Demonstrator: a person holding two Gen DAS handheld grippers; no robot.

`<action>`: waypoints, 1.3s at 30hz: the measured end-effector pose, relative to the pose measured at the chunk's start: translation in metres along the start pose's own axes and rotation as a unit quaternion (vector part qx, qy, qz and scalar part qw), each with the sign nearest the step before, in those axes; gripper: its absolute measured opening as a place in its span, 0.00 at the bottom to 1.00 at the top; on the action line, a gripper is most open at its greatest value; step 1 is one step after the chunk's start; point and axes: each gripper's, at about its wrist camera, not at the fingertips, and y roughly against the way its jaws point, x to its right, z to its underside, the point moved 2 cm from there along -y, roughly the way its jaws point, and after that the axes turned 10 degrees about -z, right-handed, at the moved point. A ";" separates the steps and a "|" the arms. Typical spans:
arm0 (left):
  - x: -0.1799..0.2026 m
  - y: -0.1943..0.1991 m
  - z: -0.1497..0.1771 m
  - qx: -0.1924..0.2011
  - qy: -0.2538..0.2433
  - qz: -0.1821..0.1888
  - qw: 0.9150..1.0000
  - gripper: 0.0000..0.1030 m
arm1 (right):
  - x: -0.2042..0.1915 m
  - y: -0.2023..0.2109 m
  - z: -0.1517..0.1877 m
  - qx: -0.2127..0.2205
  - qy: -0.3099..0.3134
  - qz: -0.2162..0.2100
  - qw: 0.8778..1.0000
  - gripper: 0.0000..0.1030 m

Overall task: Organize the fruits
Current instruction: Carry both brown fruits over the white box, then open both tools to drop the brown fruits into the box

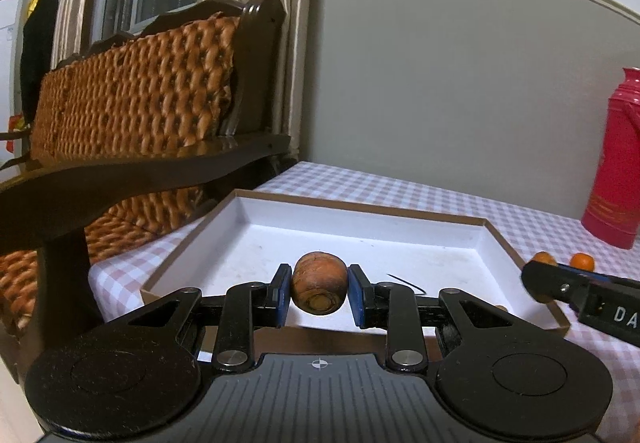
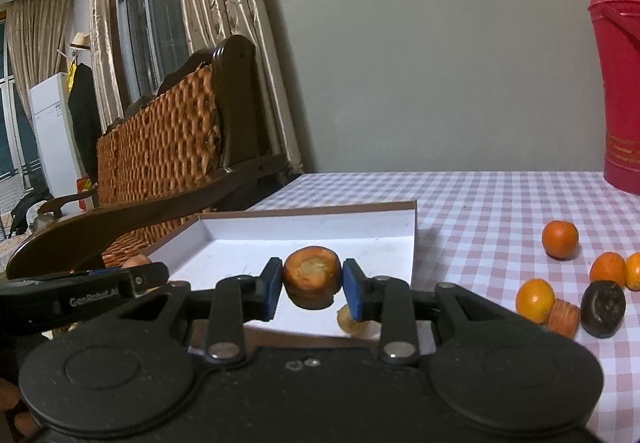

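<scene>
Two grippers each clench a carrot chunk over the white tray (image 1: 400,235) at centre frame, ready to drop it in: the left gripper (image 1: 319,293) grips a brownish chunk (image 1: 319,281), the right gripper (image 2: 308,289) an orange chunk (image 2: 313,275). Loose oranges (image 2: 560,239) wait at right on the checked tablecloth (image 2: 480,203).

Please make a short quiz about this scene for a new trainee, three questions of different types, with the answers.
1. True or false: both grippers are empty.
2. What holds the white box? A: a chair seat. B: the checked tablecloth. C: the floor.
3. Fill in: the tall red ___ stands at the back right of the table.

Key:
1. False. The left gripper holds a carrot chunk, and the right gripper holds a carrot piece.
2. B.
3. Flask.
</scene>
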 end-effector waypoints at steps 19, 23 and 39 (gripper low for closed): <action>-0.015 -0.053 -0.023 -0.005 0.000 -0.031 1.000 0.29 | 0.014 -0.035 -0.012 -0.004 -0.004 0.029 1.000 0.24; -0.014 -0.062 -0.023 -0.010 0.002 -0.034 0.999 0.29 | 0.019 -0.047 -0.015 -0.010 -0.009 0.035 0.999 0.24; -0.018 -0.106 -0.024 -0.063 0.029 -0.060 0.996 0.63 | 0.036 -0.080 -0.020 -0.032 -0.005 0.071 0.997 0.37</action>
